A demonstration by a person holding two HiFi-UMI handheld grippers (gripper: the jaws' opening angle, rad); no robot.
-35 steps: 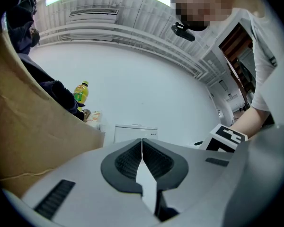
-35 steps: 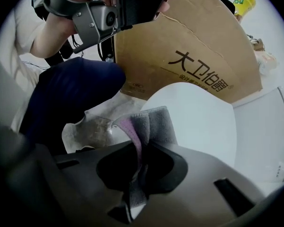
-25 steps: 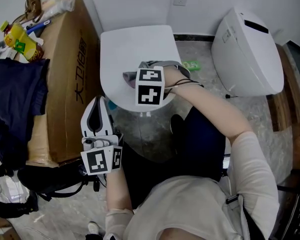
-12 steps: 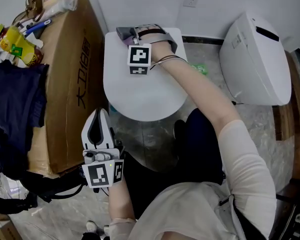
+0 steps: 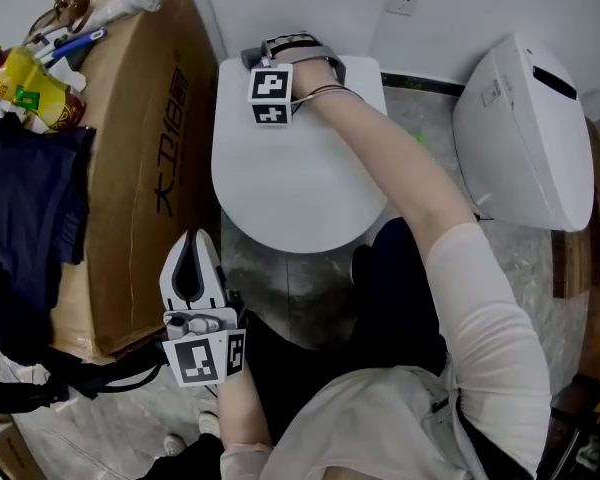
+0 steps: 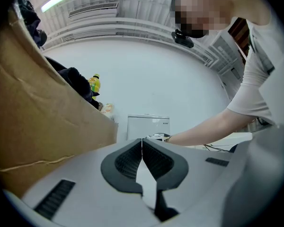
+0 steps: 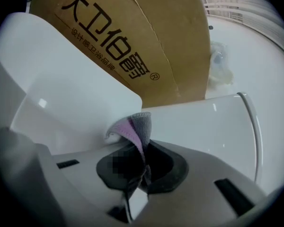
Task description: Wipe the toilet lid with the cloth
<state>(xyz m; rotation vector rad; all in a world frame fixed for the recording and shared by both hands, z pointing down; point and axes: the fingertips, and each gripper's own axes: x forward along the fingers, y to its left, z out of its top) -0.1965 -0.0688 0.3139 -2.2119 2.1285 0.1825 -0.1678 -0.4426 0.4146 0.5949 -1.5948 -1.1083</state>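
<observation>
The cloth (image 7: 134,126), grey and lilac, is pinched in the closed jaws of the right gripper (image 7: 143,163), its free fold at the far left corner of the toilet lid (image 5: 300,178), beside the cardboard box (image 5: 140,168). The left gripper (image 6: 142,148) hangs well apart, jaws together on nothing. Wiping looks under way; the next stroke probably calls for a pressed sweep across the lid toward its near rim.

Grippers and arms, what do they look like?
Both the left gripper and right gripper are pale grey with dark pads, each carrying a black-and-white marker cube. Light short-sleeved shirt; thin dark bands on the right wrist.
</observation>
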